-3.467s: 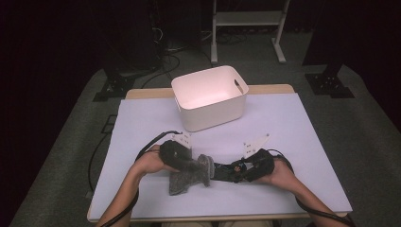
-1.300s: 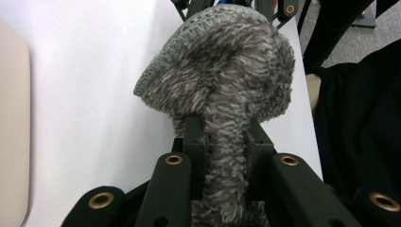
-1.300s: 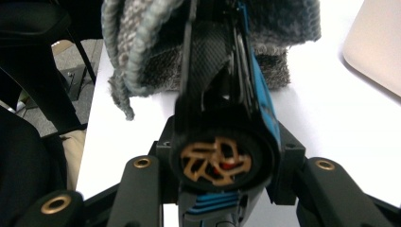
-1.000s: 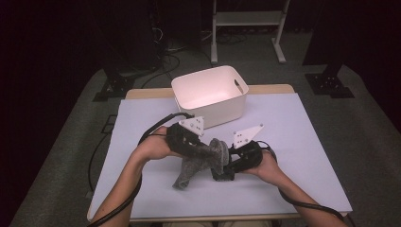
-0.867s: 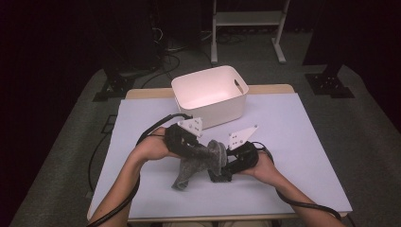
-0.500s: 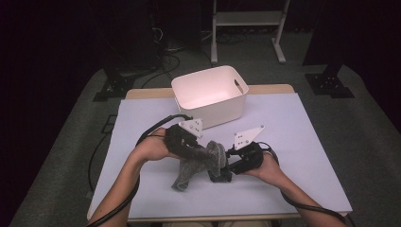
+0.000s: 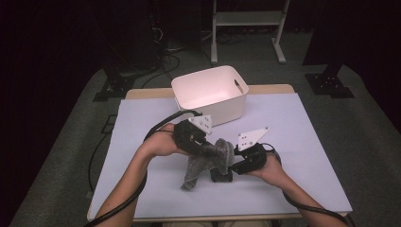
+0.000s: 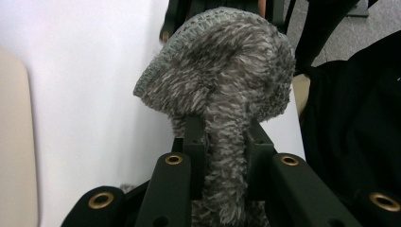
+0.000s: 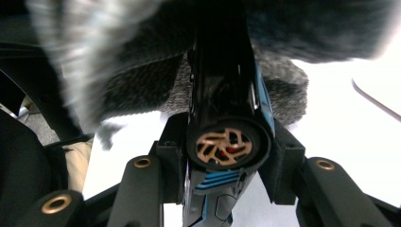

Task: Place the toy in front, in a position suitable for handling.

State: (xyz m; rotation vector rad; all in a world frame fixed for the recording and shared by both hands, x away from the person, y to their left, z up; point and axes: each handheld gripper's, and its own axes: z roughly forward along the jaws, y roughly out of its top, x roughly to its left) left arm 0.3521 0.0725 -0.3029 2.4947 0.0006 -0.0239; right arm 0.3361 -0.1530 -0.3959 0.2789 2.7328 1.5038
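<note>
Ahead of my grippers the white bin (image 7: 210, 94) blocks the table's (image 7: 302, 142) far middle. Bare surface lies open on both sides and near my edge. Between the hands, the grey sock (image 7: 208, 161) crowds the gap, I think.

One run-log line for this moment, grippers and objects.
left gripper: shut on fuzzy grey sock | right gripper: shut on black cylindrical device with blue trim | sock over device | white plastic bin: behind
</note>
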